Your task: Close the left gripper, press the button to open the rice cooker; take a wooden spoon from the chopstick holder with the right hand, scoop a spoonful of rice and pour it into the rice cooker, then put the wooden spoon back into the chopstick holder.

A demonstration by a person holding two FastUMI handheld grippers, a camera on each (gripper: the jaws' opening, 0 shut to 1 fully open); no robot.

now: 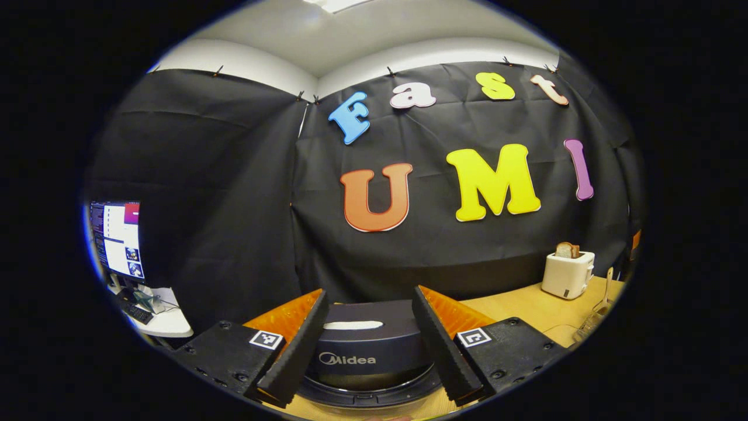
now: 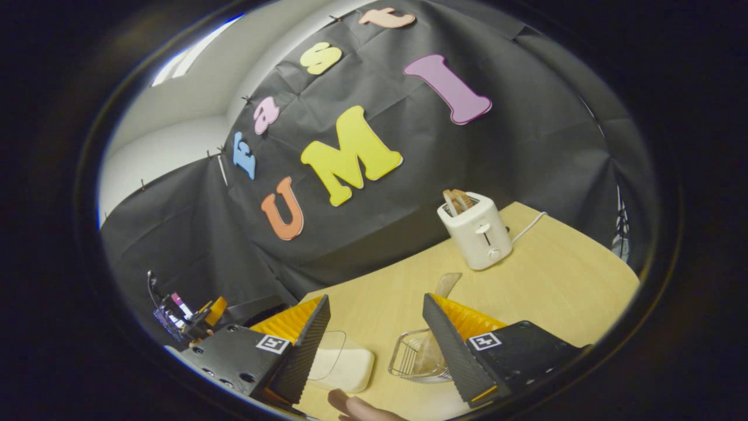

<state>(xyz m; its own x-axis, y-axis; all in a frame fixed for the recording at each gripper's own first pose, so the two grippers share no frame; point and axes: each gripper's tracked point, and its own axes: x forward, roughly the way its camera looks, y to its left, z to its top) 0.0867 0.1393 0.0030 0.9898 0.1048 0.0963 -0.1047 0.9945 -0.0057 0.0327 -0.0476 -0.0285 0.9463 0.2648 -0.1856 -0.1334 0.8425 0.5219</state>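
Framing one rice cooker (image 1: 368,351), left tongs (image 1: 368,345) gape; right tongs (image 2: 374,345) gape above one wooden spoon (image 2: 445,285).

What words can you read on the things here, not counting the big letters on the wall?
"Midea": on the front of the dark rice cooker, between the left gripper fingers.
Square black-and-white marker tags on the gripper bodies: patterns, no words.
Computer screen at the far left: too small to read.
White toaster holding bread, on the pale wooden table: no readable text.
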